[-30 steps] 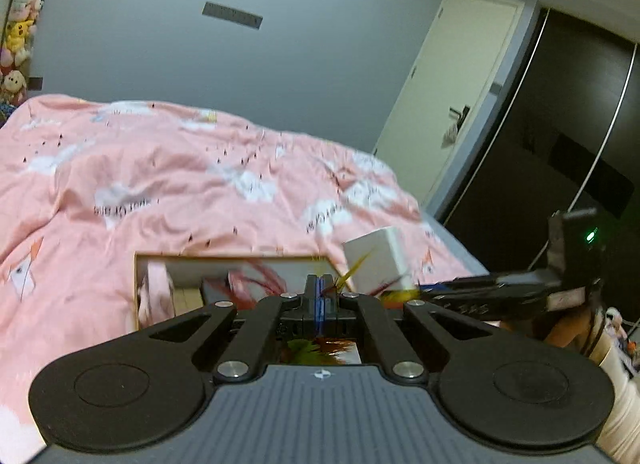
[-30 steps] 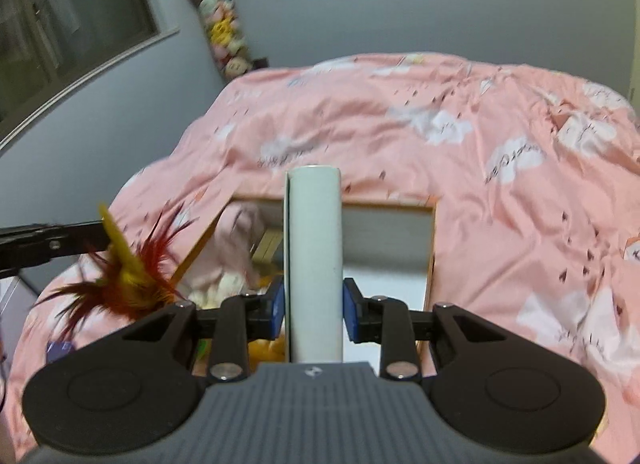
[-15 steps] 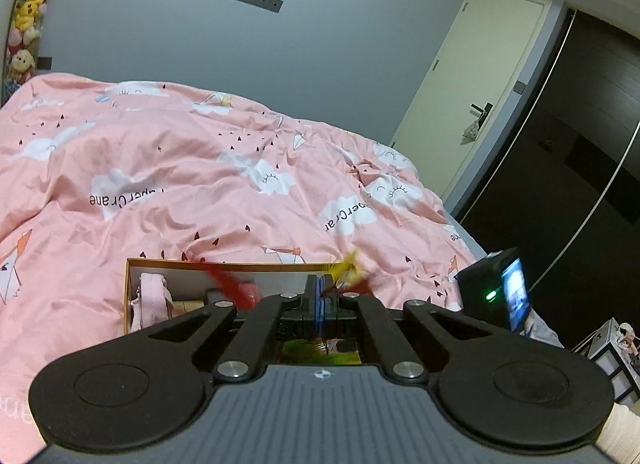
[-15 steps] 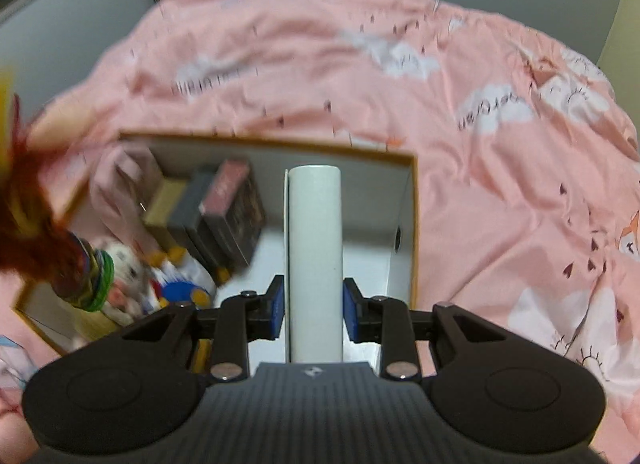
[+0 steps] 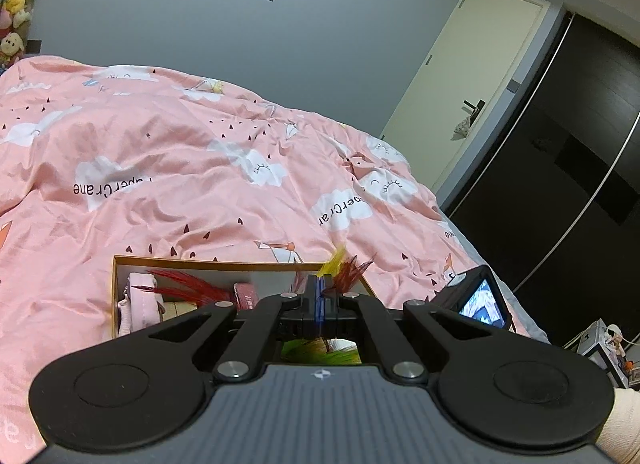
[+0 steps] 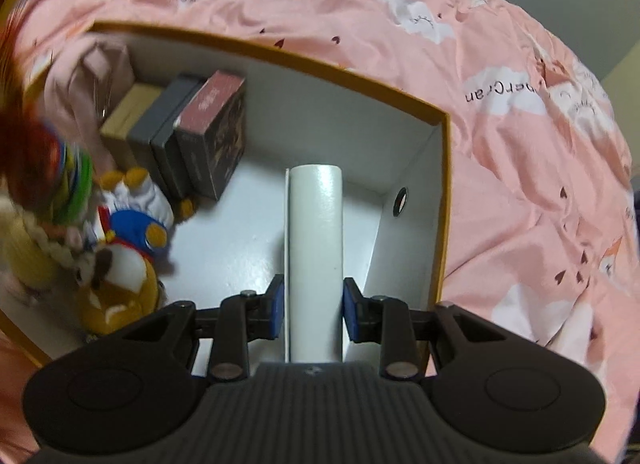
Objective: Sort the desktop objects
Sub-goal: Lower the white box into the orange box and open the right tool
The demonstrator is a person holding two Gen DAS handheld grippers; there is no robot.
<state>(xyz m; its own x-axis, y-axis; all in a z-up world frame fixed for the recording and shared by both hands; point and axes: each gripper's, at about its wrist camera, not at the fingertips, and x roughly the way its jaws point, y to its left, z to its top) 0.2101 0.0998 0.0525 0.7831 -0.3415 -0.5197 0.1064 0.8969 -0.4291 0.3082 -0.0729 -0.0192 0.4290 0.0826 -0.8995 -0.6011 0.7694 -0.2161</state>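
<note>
White and smooth, a rounded box (image 6: 316,264) stands clamped between the blue pads (image 6: 276,312) of the right hand-held gripper (image 6: 314,312), its far end reaching out over the bare white floor of an open cardboard box (image 6: 442,191). That box, with an orange-brown rim and white inner walls, sits on a bed under a pink quilt (image 6: 520,167) printed with clouds. A round hole pierces its right wall.

Along the box's left side things are packed close. At the far left corner lies a pale pink pouch (image 6: 96,67). Beside it stand a tan carton (image 6: 128,111), a grey case (image 6: 168,119) and a dark carton with a maroon top (image 6: 216,131), pressed side by side. Nearer, soft toys (image 6: 128,248) in white, blue, yellow and orange are heaped together against the left wall.

The left hand-held gripper (image 5: 320,296) has its jaws fully closed on a feather toy (image 5: 344,268), whose red and yellow plumes stick out beyond the fingertips and whose green part shows below the jaws. In the right wrist view the same toy appears blurred at the left edge, over the soft toys, with red feathers above coloured rings. From the left wrist view the cardboard box lies just beyond the fingers, and the back of the right hand-held gripper, with a small lit screen (image 5: 482,302), sits at its right end. A grey wall, a cream door (image 5: 472,87) and a dark wardrobe (image 5: 580,167) stand beyond the bed.
</note>
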